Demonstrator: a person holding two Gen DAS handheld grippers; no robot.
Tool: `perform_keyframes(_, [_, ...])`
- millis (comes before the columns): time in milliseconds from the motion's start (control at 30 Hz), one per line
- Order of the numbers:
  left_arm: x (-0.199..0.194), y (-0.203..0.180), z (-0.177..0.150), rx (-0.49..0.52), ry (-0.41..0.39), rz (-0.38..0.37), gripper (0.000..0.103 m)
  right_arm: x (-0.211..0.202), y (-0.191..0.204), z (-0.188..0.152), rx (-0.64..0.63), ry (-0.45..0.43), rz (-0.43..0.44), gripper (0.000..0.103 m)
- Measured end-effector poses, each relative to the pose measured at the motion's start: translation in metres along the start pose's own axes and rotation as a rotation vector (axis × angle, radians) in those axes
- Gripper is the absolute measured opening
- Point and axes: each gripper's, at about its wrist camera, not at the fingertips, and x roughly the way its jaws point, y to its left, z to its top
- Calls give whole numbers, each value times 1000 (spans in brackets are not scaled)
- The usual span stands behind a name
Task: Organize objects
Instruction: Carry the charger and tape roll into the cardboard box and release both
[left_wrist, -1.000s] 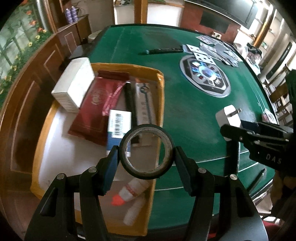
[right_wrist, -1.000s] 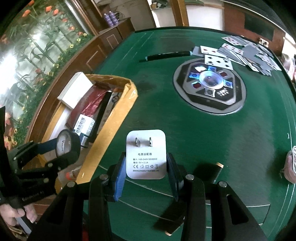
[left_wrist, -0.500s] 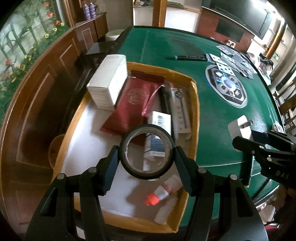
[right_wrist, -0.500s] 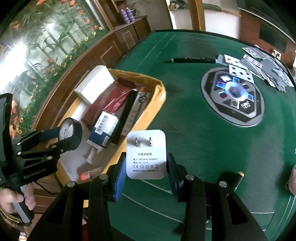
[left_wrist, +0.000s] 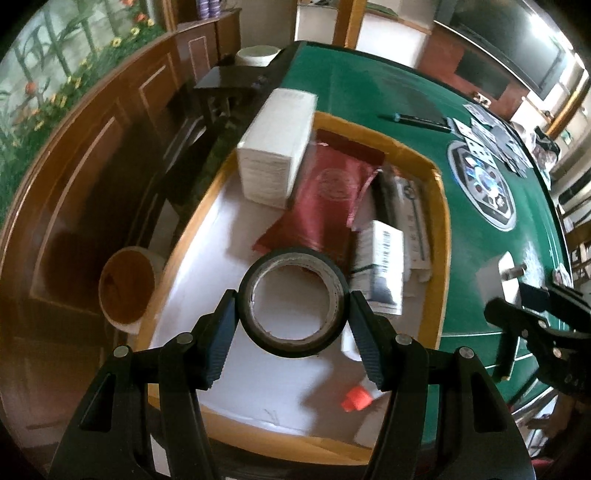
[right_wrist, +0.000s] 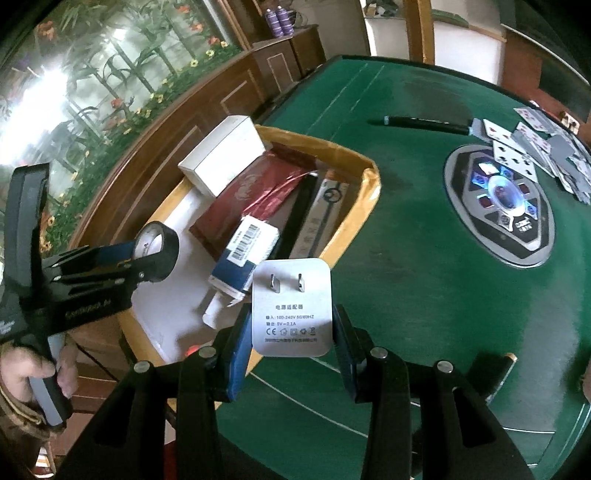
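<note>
Gripping a black tape roll (left_wrist: 291, 303) by its sides, the left gripper (left_wrist: 291, 319) hangs over the yellow-rimmed box (left_wrist: 441, 206). Between the right gripper's (right_wrist: 291, 334) jaws sits a clamped white power adapter (right_wrist: 291, 307), above green felt (right_wrist: 424, 280) beside that box.

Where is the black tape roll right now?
The tape roll is clamped in the left gripper, above the box's white floor, near the barcoded carton.
</note>
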Motion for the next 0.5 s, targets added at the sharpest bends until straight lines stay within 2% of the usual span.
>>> perform_keyframes(267, [15, 26, 5, -21, 32, -14, 60, 17, 28, 3, -28, 30, 46, 41])
perform_keyframes(500, [32, 40, 15, -32, 49, -36, 60, 48, 73, -6, -108, 108, 131, 41])
